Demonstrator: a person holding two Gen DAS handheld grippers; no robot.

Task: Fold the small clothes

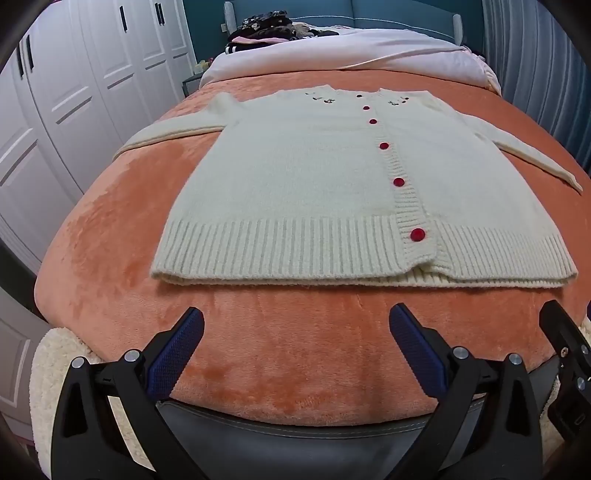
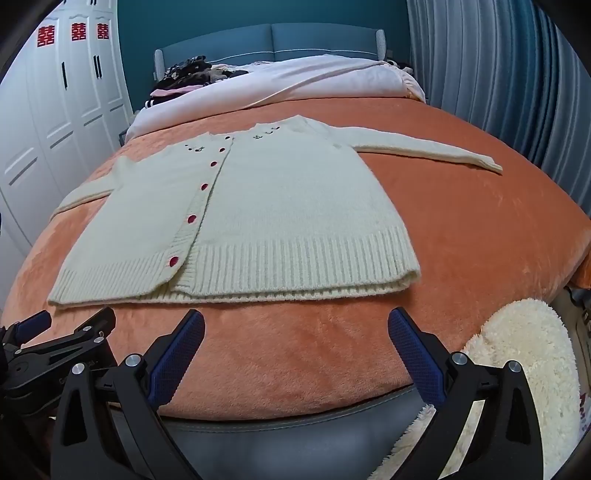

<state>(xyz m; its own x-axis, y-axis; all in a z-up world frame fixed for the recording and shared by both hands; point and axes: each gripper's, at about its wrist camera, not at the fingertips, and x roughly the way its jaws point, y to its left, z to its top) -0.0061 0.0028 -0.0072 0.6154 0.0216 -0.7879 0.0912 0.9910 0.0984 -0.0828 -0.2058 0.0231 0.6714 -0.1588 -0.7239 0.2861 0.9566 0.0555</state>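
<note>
A cream knit cardigan (image 1: 303, 177) with red buttons lies flat, front up, on the orange bedspread (image 1: 258, 350), sleeves spread to both sides. It also shows in the right wrist view (image 2: 288, 206). My left gripper (image 1: 295, 325) is open and empty, hovering just short of the ribbed hem near the bed's foot. My right gripper (image 2: 295, 325) is open and empty too, just short of the hem's right half. The right gripper's edge shows in the left wrist view (image 1: 565, 354), and the left gripper shows in the right wrist view (image 2: 55, 343).
A pile of dark clothes (image 1: 273, 29) and a white duvet (image 1: 351, 51) lie at the head of the bed. White wardrobes (image 1: 74, 92) stand on the left, blue curtains (image 2: 498, 74) on the right. A fluffy cream rug (image 2: 524, 362) lies by the bed's foot.
</note>
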